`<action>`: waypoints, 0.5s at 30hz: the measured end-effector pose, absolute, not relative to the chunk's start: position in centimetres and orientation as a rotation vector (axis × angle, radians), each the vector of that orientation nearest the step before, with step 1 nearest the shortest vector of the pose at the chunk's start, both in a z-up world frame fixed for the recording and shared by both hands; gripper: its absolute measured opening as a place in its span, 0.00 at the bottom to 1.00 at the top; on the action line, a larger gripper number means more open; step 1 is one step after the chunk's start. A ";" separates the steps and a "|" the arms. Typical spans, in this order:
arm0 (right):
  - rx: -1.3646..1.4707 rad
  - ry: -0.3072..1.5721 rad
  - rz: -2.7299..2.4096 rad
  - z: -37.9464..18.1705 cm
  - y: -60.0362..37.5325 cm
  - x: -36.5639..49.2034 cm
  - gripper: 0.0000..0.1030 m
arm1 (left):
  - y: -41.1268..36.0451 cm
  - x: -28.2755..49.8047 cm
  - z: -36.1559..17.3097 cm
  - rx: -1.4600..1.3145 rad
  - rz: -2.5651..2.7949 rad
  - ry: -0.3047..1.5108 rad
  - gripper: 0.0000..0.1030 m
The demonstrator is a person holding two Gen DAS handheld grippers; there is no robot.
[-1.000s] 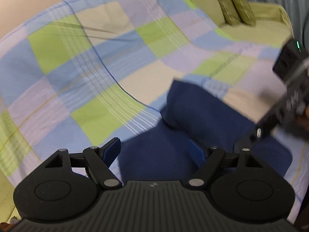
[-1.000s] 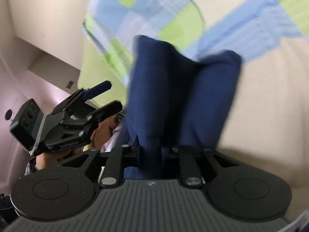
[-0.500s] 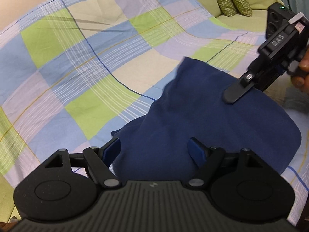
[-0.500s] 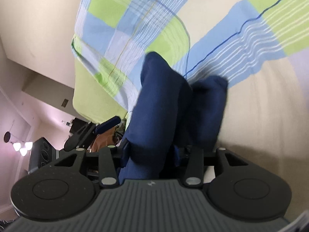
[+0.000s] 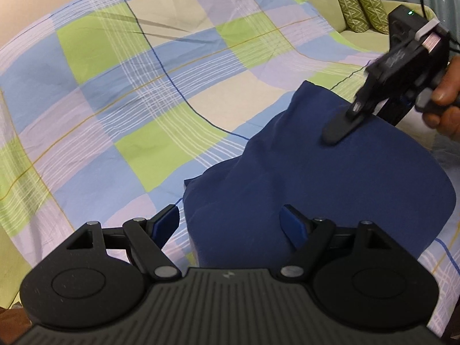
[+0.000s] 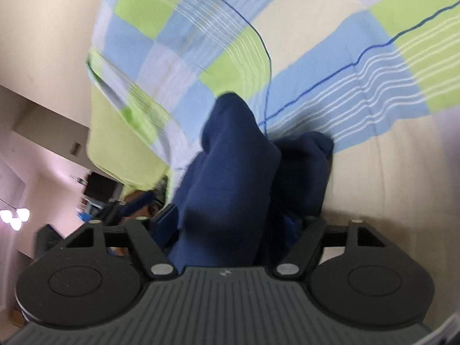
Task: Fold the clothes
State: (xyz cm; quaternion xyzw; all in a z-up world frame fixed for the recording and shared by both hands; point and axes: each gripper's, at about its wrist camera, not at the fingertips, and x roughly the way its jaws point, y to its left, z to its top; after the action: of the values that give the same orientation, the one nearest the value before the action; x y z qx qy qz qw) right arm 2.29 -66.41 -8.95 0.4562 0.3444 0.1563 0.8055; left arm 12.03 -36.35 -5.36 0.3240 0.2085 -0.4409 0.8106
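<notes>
Checked bedsheet under navy cloth; cushions behind.

The navy garment is seen as a soft, matt woven cloth, smooth-faced with gentle folds and no sheen. The checked bedsheet beneath it is a thin, matt cotton-like cloth, lightly creased, printed or woven in green, blue, lilac and cream squares with fine white lines. The left gripper is made of matt black plastic, its housing ribbed, with small bright metal pins at the pivots and smoother blue pads on its fingers. The right gripper shows the same ribbed matt plastic and metal pins. The two cushions at the bed's far right corner are of patterned green cloth, coarse-looking.
</notes>
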 end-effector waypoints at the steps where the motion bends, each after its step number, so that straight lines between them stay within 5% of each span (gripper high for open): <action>1: 0.972 0.746 0.334 -9.0 -66.3 2.6 0.46 | -36.2 12.0 -5.3 0.692 -0.939 0.442 0.77; 5: 0.953 0.681 0.408 -7.5 -65.9 3.0 0.24 | -35.6 11.9 -4.9 0.659 -0.920 0.406 0.77; 11: 0.979 0.498 0.605 -4.6 -65.2 3.1 0.22 | -34.8 12.0 -4.2 0.604 -0.898 0.357 0.78; 15: 0.730 0.654 0.455 -3.9 -63.5 4.3 0.22 | -34.7 12.0 -4.2 0.610 -0.900 0.353 0.78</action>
State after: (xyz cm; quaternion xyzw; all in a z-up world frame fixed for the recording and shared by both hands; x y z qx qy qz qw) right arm 4.31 -63.49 -3.89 0.3475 0.3115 0.2164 0.8576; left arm 12.04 -34.71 -4.21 0.2886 0.1672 -0.4259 0.8410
